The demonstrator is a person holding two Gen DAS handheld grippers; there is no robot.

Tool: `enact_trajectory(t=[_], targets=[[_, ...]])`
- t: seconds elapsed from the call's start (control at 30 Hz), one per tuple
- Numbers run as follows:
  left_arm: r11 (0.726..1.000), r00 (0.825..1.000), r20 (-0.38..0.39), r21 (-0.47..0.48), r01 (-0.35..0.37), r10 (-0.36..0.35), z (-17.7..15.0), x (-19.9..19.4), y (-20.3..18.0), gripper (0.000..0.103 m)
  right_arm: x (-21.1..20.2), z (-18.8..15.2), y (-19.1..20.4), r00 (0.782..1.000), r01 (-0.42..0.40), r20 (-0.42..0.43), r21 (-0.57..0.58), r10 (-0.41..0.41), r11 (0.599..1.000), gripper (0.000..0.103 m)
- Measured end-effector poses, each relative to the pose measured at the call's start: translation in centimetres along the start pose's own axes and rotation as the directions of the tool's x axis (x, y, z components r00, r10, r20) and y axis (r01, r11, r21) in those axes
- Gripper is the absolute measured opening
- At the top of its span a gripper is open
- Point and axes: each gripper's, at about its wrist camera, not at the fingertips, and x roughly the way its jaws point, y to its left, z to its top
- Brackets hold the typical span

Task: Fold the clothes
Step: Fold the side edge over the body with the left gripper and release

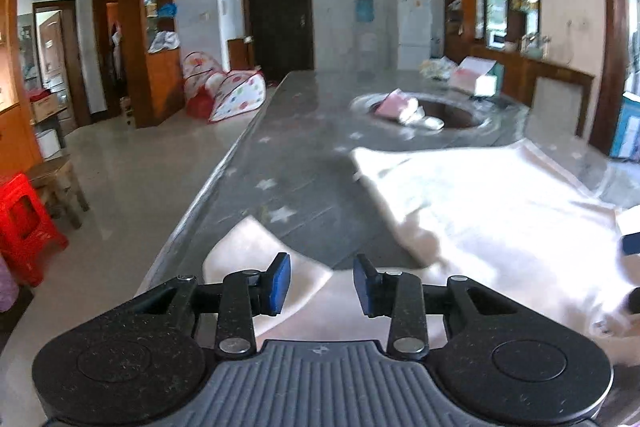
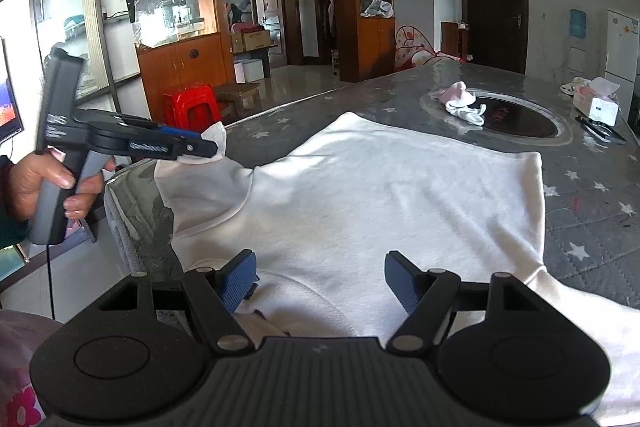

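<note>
A white garment [image 2: 380, 203] is spread flat over a grey, star-patterned table cover [image 2: 592, 211], filling most of the near part of the table. Its sleeve end [image 2: 214, 137] is lifted off the table at the left edge. In the right wrist view that sleeve end appears pinched between the tips of the left gripper [image 2: 212, 149], which is held in the person's left hand [image 2: 48, 183]. In the left wrist view, however, the blue pads [image 1: 282, 283] of the left gripper [image 1: 322, 281] are seen standing apart with cloth lying between and below them, so whether the sleeve is actually clamped cannot be told.

The right gripper [image 2: 320, 281] is held low over the near edge of the garment, close to the collar. Its blue-padded fingers [image 2: 240, 279] are spread wide, with nothing gripped between them.

Farther along the table, a round dark inset [image 2: 516, 117] is seen, with pink and white socks [image 2: 462, 103] lying on its rim. A tissue box [image 2: 596, 101] rests near the far right corner. A red plastic stool [image 2: 192, 107] stands on the floor beyond the table.
</note>
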Motion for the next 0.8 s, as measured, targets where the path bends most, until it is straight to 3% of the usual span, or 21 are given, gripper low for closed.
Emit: enact_trajectory(t=[0.2, 0.27, 0.33, 0.5, 0.57, 0.63, 0.8], targets=[[1.0, 1.0, -0.023, -0.01, 0.013, -0.013, -0.9, 0.4, 1.0, 0.034, -0.1, 0.1, 0.1, 1.0, 0.005, -0.004, -0.002, -0.005, 1.0, 0.073], [0.999, 0.999, -0.026, -0.023, 0.023, -0.023, -0.9, 0.5, 1.4, 0.014, -0.1, 0.1, 0.1, 1.0, 0.007, -0.001, 0.003, -0.007, 1.0, 0.073], [0.997, 0.999, -0.024, -0.058, 0.043, -0.044, -0.6, 0.1, 2.0, 0.008, -0.3, 0.2, 0.1, 1.0, 0.008, 0.004, 0.003, -0.008, 1.0, 0.073], [0.978, 0.985, 0.06, -0.121, 0.17, -0.164, 1.6, -1.8, 1.7, 0.006, -0.6, 0.3, -0.2, 1.0, 0.014, 0.019, 0.012, -0.015, 1.0, 0.072], [0.956, 0.966, 0.093, -0.147, 0.254, -0.242, 2.9, -2.5, 1.1, 0.006, -0.8, 0.3, -0.3, 0.999, 0.02, 0.025, 0.02, -0.02, 1.0, 0.072], [0.922, 0.932, 0.131, -0.152, 0.355, -0.337, 4.3, -3.2, -0.1, 0.006, -1.0, 0.3, -0.6, 0.999, 0.026, 0.031, 0.032, -0.027, 0.999, 0.072], [0.814, 0.811, 0.194, -0.087, 0.575, -0.552, 7.0, -4.6, -4.9, 0.006, -1.6, 0.2, -1.5, 0.998, 0.037, 0.039, 0.072, -0.04, 0.997, 0.071]])
